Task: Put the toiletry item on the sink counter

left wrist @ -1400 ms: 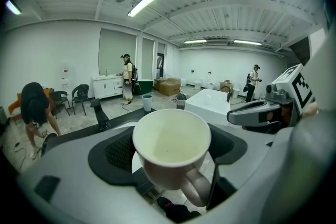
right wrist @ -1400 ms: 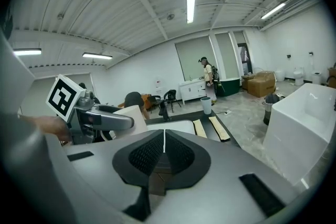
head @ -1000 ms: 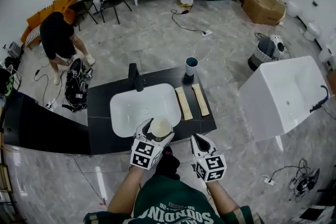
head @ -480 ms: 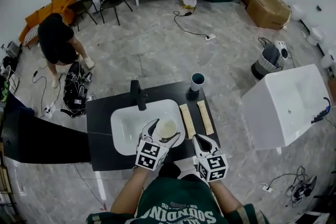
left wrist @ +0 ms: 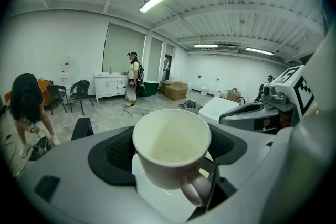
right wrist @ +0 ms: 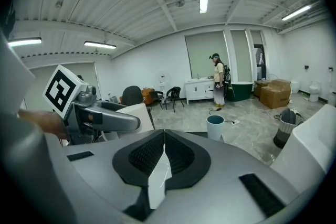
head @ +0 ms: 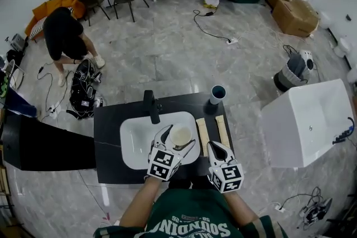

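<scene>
The left claw grips a white mug by its sides, holding it above the right part of the white basin. The right claw is closed on nothing. By my judgement, setting the mug down on the dark surface is left to do.

Black counter: blue cup, strips

You have a cream mug between the black ribbed pads of your grey-white left hand-held gripper. Its cube bears black-and-white square markers, as does the one on your right hand-held gripper. The counter is black, its basin white and the tap black, with two pale tan strips and a white cup that is dark teal inside.
</scene>
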`<action>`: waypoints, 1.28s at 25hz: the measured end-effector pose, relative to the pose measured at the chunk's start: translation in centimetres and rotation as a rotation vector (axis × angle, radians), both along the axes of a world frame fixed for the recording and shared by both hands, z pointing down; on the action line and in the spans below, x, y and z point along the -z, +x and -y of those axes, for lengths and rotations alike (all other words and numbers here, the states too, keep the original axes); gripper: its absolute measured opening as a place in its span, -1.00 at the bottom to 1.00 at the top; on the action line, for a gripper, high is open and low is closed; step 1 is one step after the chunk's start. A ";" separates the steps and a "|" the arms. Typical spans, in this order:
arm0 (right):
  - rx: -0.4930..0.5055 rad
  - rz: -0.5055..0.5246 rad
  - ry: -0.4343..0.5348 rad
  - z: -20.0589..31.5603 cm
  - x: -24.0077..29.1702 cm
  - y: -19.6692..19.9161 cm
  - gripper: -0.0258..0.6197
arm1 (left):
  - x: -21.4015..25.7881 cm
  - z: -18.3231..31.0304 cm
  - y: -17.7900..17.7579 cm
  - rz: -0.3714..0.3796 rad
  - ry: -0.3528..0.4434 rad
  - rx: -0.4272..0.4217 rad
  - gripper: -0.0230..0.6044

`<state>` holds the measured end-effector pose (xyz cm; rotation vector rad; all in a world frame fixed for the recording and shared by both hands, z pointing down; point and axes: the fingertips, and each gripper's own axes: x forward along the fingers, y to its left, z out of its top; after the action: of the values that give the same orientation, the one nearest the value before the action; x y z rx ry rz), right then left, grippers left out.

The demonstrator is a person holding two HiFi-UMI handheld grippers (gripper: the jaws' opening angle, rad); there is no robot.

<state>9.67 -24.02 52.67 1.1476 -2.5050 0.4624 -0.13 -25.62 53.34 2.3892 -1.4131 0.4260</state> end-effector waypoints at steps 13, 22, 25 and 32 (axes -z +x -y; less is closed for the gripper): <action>0.129 0.014 0.021 7.7 -0.3 -1.3 -0.79 | -0.3 6.5 -0.4 0.009 -0.020 0.137 0.42; 0.179 0.022 -0.016 10.5 -1.9 -2.0 -0.79 | -2.1 9.3 -0.5 0.019 -0.058 0.185 0.42; 0.189 0.015 -0.029 11.0 -2.4 -1.8 -0.79 | -2.8 10.2 -0.4 0.018 -0.074 0.200 0.42; 0.205 0.004 -0.070 12.4 -4.3 -1.1 -0.79 | -5.4 13.1 -0.3 0.017 -0.109 0.236 0.42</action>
<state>8.61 -36.44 56.98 0.8530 -2.5534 0.4915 -0.42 -38.70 58.77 2.1068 -1.6125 0.4490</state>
